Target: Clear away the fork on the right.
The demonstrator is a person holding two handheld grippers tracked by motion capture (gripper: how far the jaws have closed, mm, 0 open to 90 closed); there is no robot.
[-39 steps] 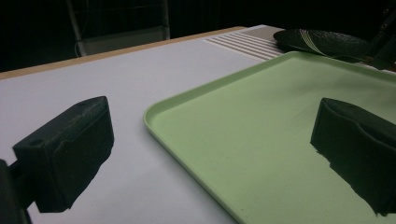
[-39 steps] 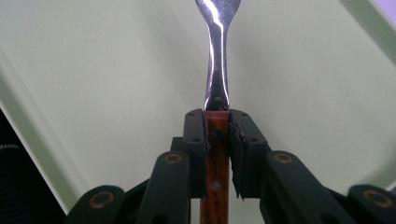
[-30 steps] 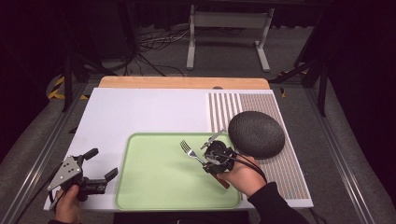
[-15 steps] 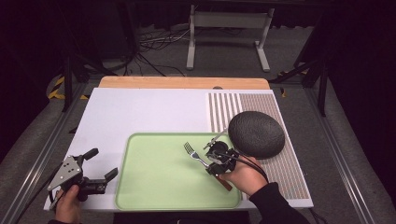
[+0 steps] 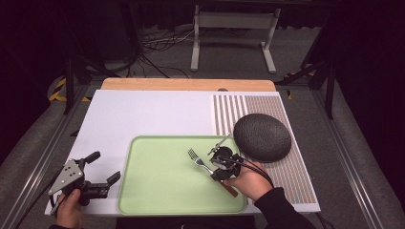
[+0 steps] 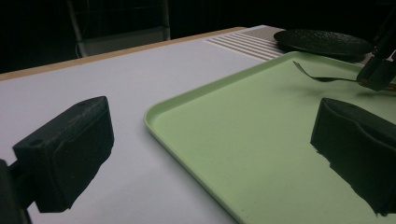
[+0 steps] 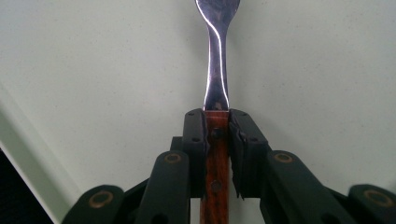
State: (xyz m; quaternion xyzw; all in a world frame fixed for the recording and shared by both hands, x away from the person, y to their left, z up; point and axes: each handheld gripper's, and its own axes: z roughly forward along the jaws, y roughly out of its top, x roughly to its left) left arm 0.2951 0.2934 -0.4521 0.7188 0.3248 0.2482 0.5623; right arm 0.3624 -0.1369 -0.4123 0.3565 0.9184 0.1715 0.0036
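Fingers (image 7: 205, 140) of the right gripper (image 7: 217, 122) clamp the fork (image 7: 217, 60); left gripper (image 6: 210, 154) released.

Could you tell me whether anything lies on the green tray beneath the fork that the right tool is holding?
Nothing visible does: the right tool grips the fork over a bare stretch of the green tray.

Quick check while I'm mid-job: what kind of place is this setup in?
Probably a lab or studio recording bench, not a kitchen: a white table set against dark surroundings, loose cables and a metal stand on the floor behind, and staged tableware, a green tray and a fork.
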